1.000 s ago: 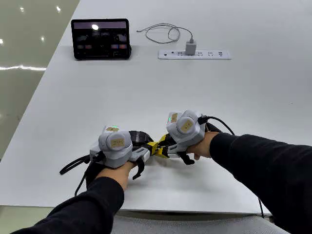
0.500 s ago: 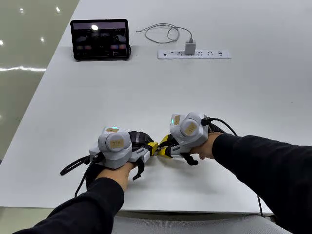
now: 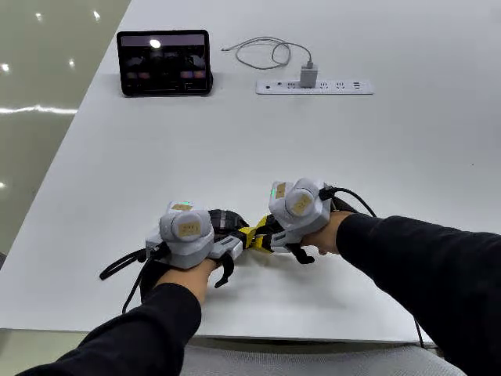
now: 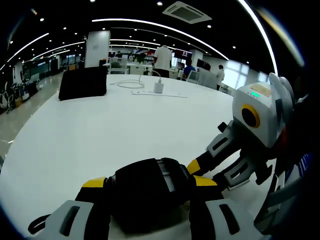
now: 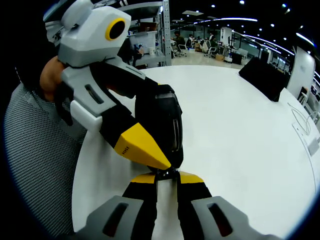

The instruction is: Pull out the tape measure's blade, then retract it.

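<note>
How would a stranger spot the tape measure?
Look at the white table's near edge. The tape measure is the chunky black case clamped in the left gripper's yellow-tipped jaws, facing the right gripper; the tablet and power strip lie far off.

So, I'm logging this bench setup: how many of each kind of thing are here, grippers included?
grippers: 2 (left gripper, right gripper)
tape measure: 1
tablet: 1
power strip: 1
charger with cable: 1
Total: 6

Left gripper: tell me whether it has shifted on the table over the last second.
No. The left gripper stays put against the tablet and the table's near edge; the picture shift is the camera's.
</note>
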`<state>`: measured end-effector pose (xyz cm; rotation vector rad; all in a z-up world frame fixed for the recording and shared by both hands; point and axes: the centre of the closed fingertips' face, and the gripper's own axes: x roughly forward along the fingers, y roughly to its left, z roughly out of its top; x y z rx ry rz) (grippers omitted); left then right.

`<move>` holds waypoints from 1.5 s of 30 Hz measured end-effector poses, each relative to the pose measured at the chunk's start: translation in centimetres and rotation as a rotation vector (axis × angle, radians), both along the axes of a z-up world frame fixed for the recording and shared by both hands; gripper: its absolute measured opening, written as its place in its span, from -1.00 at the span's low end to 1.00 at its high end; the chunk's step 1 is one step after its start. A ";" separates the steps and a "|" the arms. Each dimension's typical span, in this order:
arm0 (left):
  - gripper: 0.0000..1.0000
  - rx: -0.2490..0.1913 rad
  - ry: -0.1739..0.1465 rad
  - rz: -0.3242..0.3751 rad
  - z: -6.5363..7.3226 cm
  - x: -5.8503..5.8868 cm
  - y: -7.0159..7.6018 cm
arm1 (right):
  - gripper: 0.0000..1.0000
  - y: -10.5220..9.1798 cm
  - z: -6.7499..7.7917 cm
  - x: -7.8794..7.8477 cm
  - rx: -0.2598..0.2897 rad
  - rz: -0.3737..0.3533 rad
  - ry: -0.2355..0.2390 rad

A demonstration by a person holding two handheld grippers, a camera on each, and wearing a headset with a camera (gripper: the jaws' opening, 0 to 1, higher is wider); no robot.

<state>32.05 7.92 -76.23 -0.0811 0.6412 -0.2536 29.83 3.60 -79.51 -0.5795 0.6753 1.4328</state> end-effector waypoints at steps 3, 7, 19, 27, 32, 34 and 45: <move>0.20 0.000 -0.001 -0.001 0.0 0.0 0.0 | -0.81 0.0 0.0 0.0 0.004 -0.003 0.003; 0.21 0.001 -0.002 -0.002 0.0 0.0 0.0 | -0.80 0.0 0.0 0.0 0.005 -0.007 0.002; 0.22 0.005 -0.006 -0.004 0.0 0.0 -0.1 | -0.78 0.0 0.0 0.0 0.005 -0.014 -0.007; 0.25 0.063 0.030 -0.066 -0.3 -0.3 -0.2 | -0.77 0.0 0.0 -0.1 -0.002 -0.005 -0.016; 0.24 0.058 0.046 -0.087 -0.3 -0.3 -0.1 | -0.74 0.0 0.0 0.0 -0.009 -0.010 -0.037; 0.27 0.035 0.052 -0.110 -0.5 -0.3 -0.3 | -0.73 -0.2 0.0 0.0 -0.006 -0.033 -0.025; 1.00 -0.009 0.076 -0.187 0.1 -0.2 1.3 | -0.41 -3.6 1.4 1.0 0.041 -0.177 0.006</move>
